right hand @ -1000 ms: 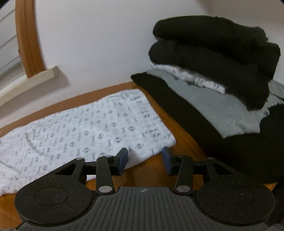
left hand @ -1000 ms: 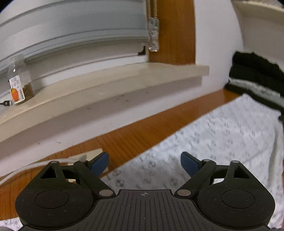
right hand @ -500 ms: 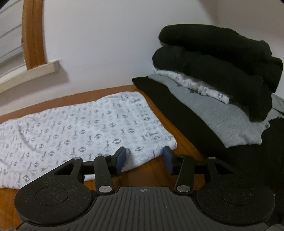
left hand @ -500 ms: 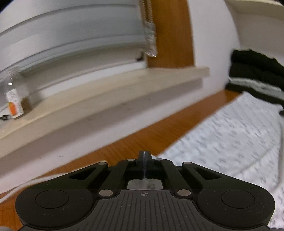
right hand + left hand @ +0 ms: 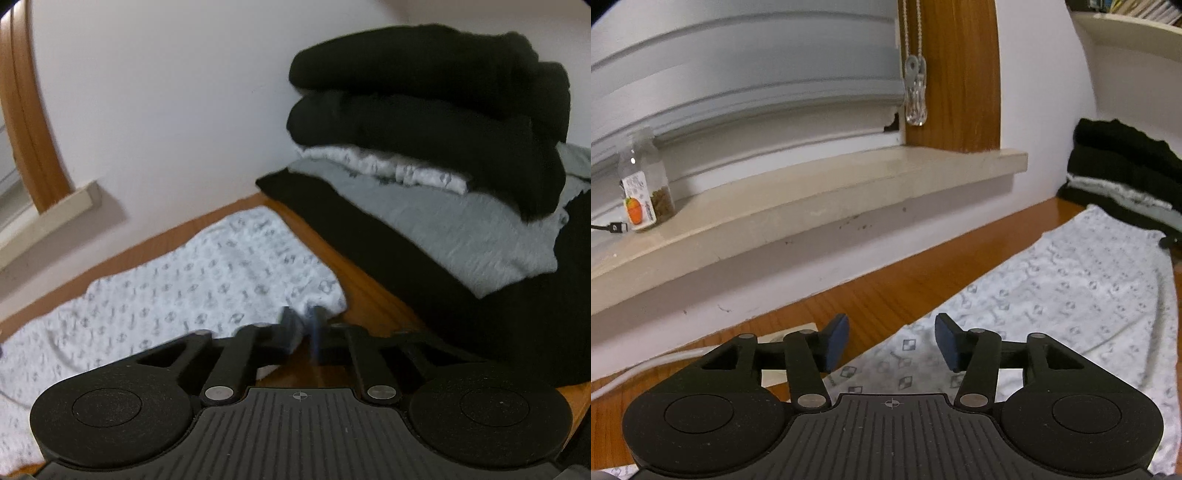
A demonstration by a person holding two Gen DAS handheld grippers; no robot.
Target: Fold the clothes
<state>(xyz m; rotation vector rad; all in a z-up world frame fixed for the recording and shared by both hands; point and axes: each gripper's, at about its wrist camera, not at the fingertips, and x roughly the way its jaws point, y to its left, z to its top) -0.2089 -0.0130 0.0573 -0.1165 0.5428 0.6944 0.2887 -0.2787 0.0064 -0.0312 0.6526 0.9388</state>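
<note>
A white patterned garment [image 5: 1052, 295] lies flat on the wooden table [image 5: 886, 295]. My left gripper [image 5: 892, 341] is open, its blue pads on either side of the garment's near left edge, holding nothing. In the right wrist view the same garment [image 5: 207, 273] stretches to the left. My right gripper [image 5: 303, 326] has its blue pads nearly together at the garment's near right corner, and a bit of white cloth sits between them. The frame is blurred there.
A stack of folded black, white and grey clothes [image 5: 443, 147] stands at the right on the table. A window sill [image 5: 812, 206] with a small jar [image 5: 644, 192] runs along the wall. A white cable [image 5: 646, 365] lies at the left.
My left gripper was shut half a second ago and has opened again. My right gripper has closed from open onto the garment's corner.
</note>
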